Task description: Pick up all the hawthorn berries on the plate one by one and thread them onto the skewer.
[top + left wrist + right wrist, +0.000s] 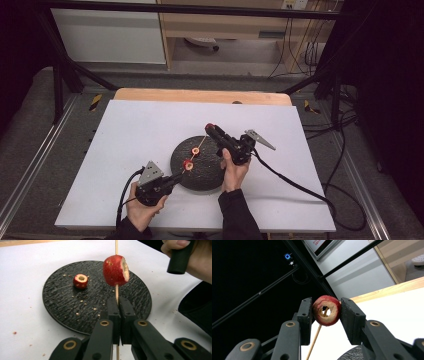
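left gripper [176, 178]: black body, grey three-cornered plate on top, black cable trailing off.
right gripper [209, 128]: black, with its own grey plate and a long black cable.
jaws: flat black blocks on black link arms with brass-coloured pivot rings and small dark screws.
pads: seemingly finely textured, hard to tell.
sleeves [240, 212]: dark, long.

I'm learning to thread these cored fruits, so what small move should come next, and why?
Probably slide the right claw along the skewer toward the left claw. Its fruit ring is clamped with the stick tip just in its hole, one fruit is already threaded, and the left claw is shut on the skewer.
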A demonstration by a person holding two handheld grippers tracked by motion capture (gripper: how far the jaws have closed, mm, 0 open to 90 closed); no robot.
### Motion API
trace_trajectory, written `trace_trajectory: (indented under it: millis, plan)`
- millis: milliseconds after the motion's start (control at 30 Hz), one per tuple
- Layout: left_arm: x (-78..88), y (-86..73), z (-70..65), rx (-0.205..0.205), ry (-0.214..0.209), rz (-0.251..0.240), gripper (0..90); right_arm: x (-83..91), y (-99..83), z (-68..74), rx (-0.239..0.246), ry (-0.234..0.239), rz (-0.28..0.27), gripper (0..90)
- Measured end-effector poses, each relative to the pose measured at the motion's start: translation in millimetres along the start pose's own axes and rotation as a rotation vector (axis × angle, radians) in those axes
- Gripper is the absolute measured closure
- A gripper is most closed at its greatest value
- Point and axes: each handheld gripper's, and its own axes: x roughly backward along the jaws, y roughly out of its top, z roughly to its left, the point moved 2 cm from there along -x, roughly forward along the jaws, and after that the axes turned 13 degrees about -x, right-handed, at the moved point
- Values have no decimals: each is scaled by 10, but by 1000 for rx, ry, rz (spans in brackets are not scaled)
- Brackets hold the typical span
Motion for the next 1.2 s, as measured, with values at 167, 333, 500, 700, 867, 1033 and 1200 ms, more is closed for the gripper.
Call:
trace_trajectory:
  millis: [167,333,500,700,867,1033,1200]
  plan:
    - [3,-2,-22,-27,27,23,882,-5,1,-4,-12,-7,12,633]
    - [6,-1,-28,-61,56,41,882,-10,-1,-17,-2,-30,29,633]
    - [-14,-15,-47,-82,74,54,882,-12,-8,-21,-16,-28,44,634]
    - [-2,-10,-50,-72,74,31,882,-5,-9,-13,-29,-26,40,635]
    - [4,-15,-40,-70,73,14,882,-7,-8,-10,-46,-19,32,635]
    - [61,-13,-36,-73,90,-23,882,-6,6,-11,-49,-20,28,636]
    - [49,-38,-78,-81,100,-31,882,-8,-1,0,-83,-4,26,636]
